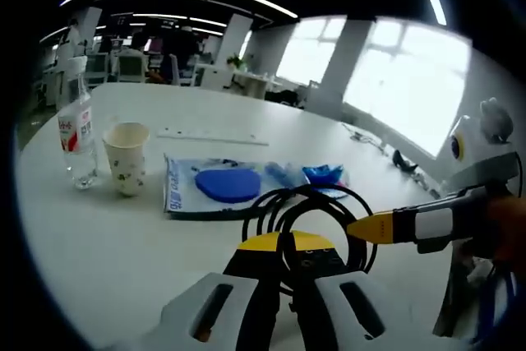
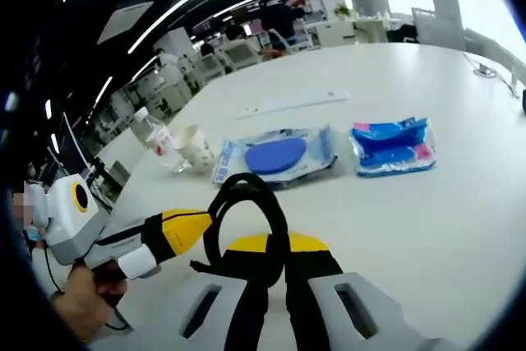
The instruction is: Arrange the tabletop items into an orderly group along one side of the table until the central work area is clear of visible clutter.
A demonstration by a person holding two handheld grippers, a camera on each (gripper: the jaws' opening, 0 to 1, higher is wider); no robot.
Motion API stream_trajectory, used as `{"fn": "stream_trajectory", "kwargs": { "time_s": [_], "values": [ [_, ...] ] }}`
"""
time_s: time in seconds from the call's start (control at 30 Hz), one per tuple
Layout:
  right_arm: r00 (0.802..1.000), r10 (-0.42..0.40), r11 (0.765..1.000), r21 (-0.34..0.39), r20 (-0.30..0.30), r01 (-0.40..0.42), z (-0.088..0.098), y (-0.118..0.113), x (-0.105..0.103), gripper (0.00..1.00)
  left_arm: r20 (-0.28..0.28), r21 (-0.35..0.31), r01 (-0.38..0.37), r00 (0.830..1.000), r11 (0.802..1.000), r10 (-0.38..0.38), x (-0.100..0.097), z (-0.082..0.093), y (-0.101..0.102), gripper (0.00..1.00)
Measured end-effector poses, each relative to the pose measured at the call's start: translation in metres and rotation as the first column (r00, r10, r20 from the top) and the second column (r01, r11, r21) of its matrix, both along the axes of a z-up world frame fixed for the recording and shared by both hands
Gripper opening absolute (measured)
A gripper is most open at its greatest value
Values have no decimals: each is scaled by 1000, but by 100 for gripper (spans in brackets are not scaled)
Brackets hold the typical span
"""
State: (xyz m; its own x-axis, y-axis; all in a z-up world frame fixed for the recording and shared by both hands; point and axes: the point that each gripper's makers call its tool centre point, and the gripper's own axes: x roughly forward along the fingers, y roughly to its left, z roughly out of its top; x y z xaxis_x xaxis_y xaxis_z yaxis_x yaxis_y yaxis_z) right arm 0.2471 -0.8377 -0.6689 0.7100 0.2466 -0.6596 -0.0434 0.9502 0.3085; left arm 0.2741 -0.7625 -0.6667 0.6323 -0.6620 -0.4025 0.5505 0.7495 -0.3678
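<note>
white tabletop [image 1: 99, 236] runs under both grippers in a bright open office with ceiling light strips. the left gripper [image 1: 288, 281] is clenched on a coiled black cable [image 1: 308, 215], whose loops rise just beyond its jaws; the right gripper [image 2: 275, 273] is likewise clenched on the same cable [image 2: 246, 211], the loop standing up between its jaws. in the left gripper view the other gripper's yellow tip comes in from the right and touches the coil. just beyond the cable lies a clear packet with a blue disc [image 1: 218, 185], with a blue wrapped packet [image 2: 393, 147] to its right. far left of these stand a paper cup [image 1: 126, 156] and, just beside it, a water bottle [image 1: 76, 133]. a thin white strip [image 1: 212, 136] lies farther back.
</note>
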Motion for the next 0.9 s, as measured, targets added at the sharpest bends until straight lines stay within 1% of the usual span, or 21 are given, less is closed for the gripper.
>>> {"fn": "stream_trajectory", "kwargs": {
  "time_s": [0.1, 0.23, 0.4, 0.53, 0.63, 0.7, 0.8, 0.9],
  "values": [
    [1000, 7, 1000, -17, -10, -7, -3, -8, 0, 2, -4, 3, 14, 1000, 1000, -14, -1, -2, -8, 1],
    [999, 7, 1000, -19, -31, -8, -10, -22, 4, 2, -7, 13, 30, 1000, 999, -29, 1, -10, -21, 1],
    [999, 17, 999, -40, -52, -19, -20, -35, 7, 2, -32, 20, 44, 999, 999, -43, 4, -22, -36, 1],
    [998, 16, 999, -44, -62, -19, -26, -49, 10, 2, -42, 14, 57, 998, 998, -57, 5, -25, -47, 1],
    [998, 20, 998, -50, -67, -24, -28, -55, 11, 2, -46, 13, 73, 996, 997, -72, 6, -28, -57, 1],
    [997, 27, 998, -59, -72, -31, -30, -60, 11, 2, -48, 13, 81, 996, 997, -80, 6, -29, -62, 1],
    [996, 43, 994, -92, -79, -50, -33, -68, 12, 2, -52, 11, 96, 994, 995, -95, 7, -31, -71, 1],
    [996, 46, 993, -102, -81, -54, -36, -73, 15, 2, -53, 12, 102, 993, 995, -102, 8, -33, -76, 1]
  ]
}}
